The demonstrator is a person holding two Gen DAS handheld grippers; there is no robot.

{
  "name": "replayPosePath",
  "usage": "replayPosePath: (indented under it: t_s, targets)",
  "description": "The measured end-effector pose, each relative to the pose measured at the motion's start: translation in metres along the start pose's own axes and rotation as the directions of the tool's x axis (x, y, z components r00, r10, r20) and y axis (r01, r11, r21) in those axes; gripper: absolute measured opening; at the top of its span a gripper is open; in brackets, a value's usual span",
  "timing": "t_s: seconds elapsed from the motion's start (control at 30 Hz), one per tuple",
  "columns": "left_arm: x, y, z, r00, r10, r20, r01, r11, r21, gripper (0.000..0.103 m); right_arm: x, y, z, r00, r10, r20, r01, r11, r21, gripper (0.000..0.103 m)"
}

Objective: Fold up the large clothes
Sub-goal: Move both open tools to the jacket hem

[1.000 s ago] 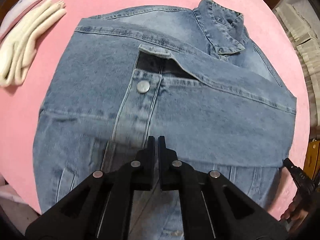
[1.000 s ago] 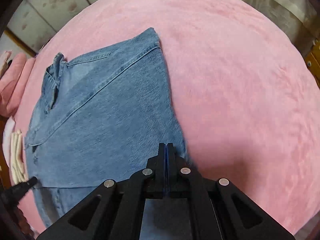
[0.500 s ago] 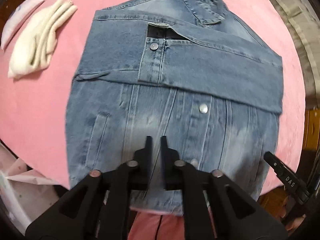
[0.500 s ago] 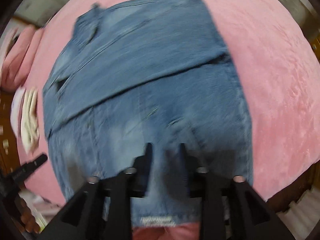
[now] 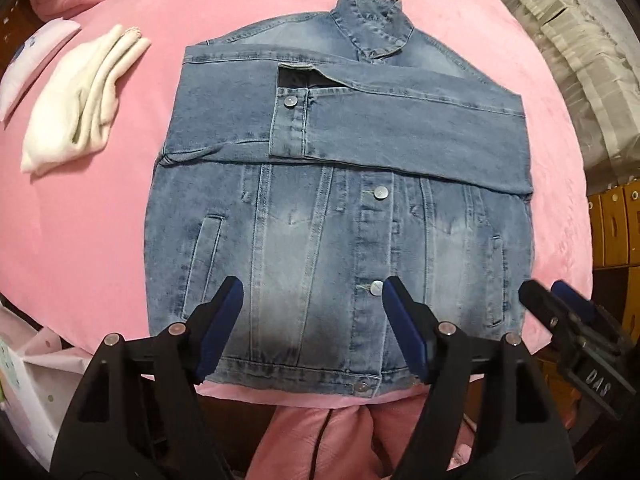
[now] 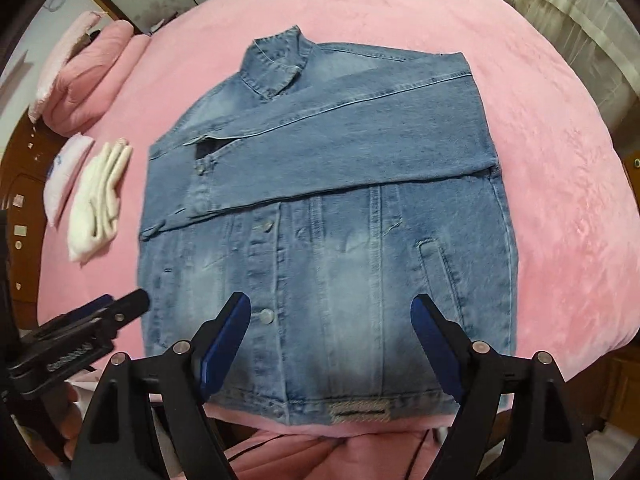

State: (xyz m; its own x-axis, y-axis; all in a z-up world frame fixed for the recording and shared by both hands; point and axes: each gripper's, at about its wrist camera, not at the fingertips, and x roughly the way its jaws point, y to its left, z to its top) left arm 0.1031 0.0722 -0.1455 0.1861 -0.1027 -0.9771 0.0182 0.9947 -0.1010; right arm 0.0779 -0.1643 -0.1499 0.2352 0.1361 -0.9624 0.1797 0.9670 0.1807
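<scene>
Pink fuzzy bed blanket (image 5: 100, 216) fills the room under everything. Just above its near edge, the left gripper (image 5: 312, 328) and the right gripper (image 6: 332, 340) both hang wide apart, holding nothing. Beyond them lies the blue denim jacket (image 5: 340, 208), flat, sleeves folded across its chest. It looks thick, stiff and heavy. I would pinch the bottom hem (image 5: 296, 376) at both corners. White folded cloth (image 5: 84, 96) rests apart.

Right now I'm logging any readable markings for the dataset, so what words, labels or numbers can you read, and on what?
"DAS" on the right tool, white letters on its black body.
The woven label at the hem of the denim jacket: too blurred to read.
White marking on the left tool body: too blurred to read.
Nothing else legible.
</scene>
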Motion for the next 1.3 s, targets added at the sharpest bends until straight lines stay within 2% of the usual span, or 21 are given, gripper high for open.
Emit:
replayPosePath:
  t_s: [0.1, 0.2, 0.33, 0.5, 0.57, 0.67, 0.73, 0.83, 0.97, 1.13, 1.3]
  targets:
    - [-0.013, -0.001, -0.012, 0.998, -0.032, 0.046, 0.033, 0.999, -0.015, 0.070, -0.006, 0.008, -0.009, 1.000, 0.015, 0.020, -0.014, 1.000, -0.019, 0.083]
    - [-0.029, -0.002, -0.024, 0.994, -0.029, 0.103, 0.033, 0.999, -0.034, 0.070, -0.013, 0.010, -0.023, 0.999, 0.031, 0.044, -0.029, 0.999, -0.039, 0.083]
    - [-0.054, -0.005, -0.050, 0.984, -0.018, 0.178, 0.028, 0.998, -0.053, 0.070, -0.032, 0.000, -0.047, 0.994, 0.055, 0.090, -0.055, 0.998, -0.003, 0.083]
    - [-0.079, -0.008, -0.094, 0.979, 0.022, 0.204, -0.016, 0.999, -0.032, 0.070, -0.068, -0.021, -0.093, 0.985, 0.028, 0.171, -0.035, 0.999, 0.034, 0.084]
    - [-0.086, -0.007, -0.111, 0.976, 0.039, 0.214, -0.038, 0.999, -0.011, 0.070, -0.082, -0.032, -0.114, 0.980, 0.016, 0.199, -0.026, 0.999, 0.045, 0.087]
    - [-0.093, 0.002, -0.141, 0.967, 0.084, 0.240, -0.089, 0.996, 0.011, 0.070, -0.093, -0.049, -0.145, 0.975, -0.008, 0.221, -0.007, 0.998, 0.064, 0.088]
    - [-0.095, 0.011, -0.155, 0.966, 0.103, 0.238, -0.106, 0.994, 0.000, 0.070, -0.094, -0.066, -0.161, 0.980, -0.020, 0.197, 0.000, 0.995, 0.102, 0.088]
    - [-0.095, 0.033, -0.177, 0.965, 0.130, 0.227, -0.124, 0.991, -0.040, 0.070, -0.095, -0.091, -0.177, 0.983, 0.001, 0.185, -0.035, 0.983, 0.181, 0.088]
    - [-0.095, 0.064, -0.200, 0.957, 0.184, 0.224, -0.167, 0.981, -0.094, 0.070, -0.094, -0.128, -0.195, 0.985, 0.006, 0.170, -0.053, 0.960, 0.274, 0.088]
    - [-0.073, 0.102, -0.214, 0.980, 0.149, 0.135, -0.116, 0.967, -0.226, 0.070, -0.088, -0.169, -0.205, 0.991, -0.053, 0.121, 0.008, 0.937, 0.349, 0.088]
    - [-0.050, 0.134, -0.213, 0.987, 0.125, 0.102, -0.085, 0.941, -0.328, 0.070, -0.066, -0.208, -0.208, 0.997, -0.060, 0.048, 0.032, 0.891, 0.452, 0.088]
